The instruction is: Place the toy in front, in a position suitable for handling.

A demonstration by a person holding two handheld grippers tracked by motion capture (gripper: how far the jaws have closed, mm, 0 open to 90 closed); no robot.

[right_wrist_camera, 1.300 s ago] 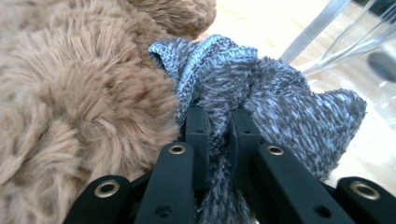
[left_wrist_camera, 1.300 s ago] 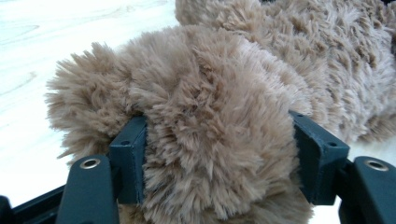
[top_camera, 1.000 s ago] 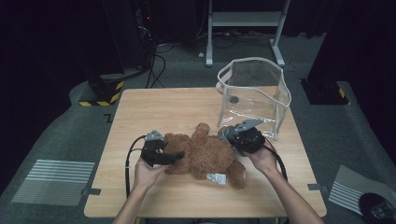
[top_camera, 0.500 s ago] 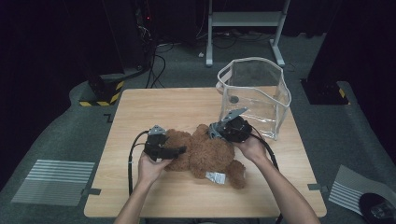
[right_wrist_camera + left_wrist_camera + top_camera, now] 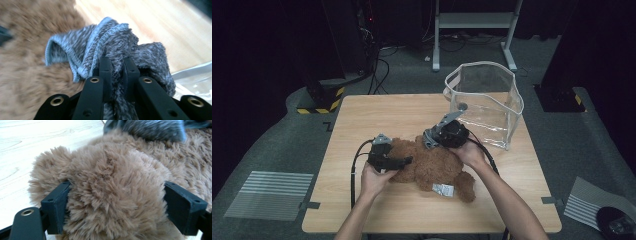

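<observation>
A brown teddy (image 5: 432, 167) lies toward the tabletop's (image 5: 377, 112) front edge. The left gripper (image 5: 115, 207) has its jaws clamped on a plush limb; the right gripper (image 5: 116, 71) pinches its grey knit garment (image 5: 117, 43). The clear bag (image 5: 484, 102) at the far right corner stands empty, so packing looks undone.
</observation>
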